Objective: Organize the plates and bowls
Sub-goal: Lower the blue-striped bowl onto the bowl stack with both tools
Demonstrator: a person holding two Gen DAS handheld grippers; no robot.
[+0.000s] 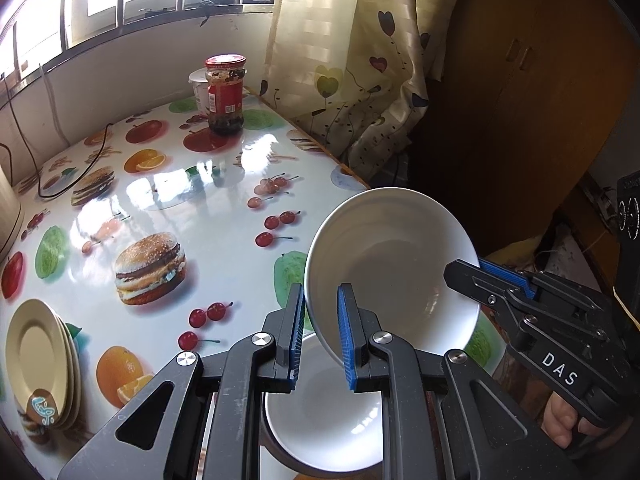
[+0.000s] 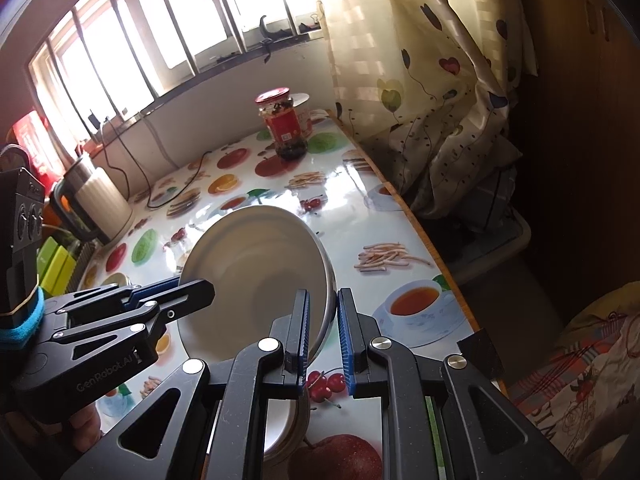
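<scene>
A white bowl point(image 1: 390, 264) is pinched at its rim by both grippers: the left gripper point(image 1: 319, 332) is closed on the near-left edge and the right gripper point(image 2: 323, 334) on the opposite edge, so that the bowl is held tilted above the fruit-printed table point(image 1: 224, 208). A second white bowl point(image 1: 324, 412) is seen directly beneath it. A stack of cream plates point(image 1: 40, 364) lies at the table's left, and a red-lidded jar point(image 1: 225, 94) stands far back.

Home dining corner: fruit-print table point(image 1: 224, 208), curtain point(image 1: 360, 60), sauce jar point(image 1: 225, 94).
</scene>
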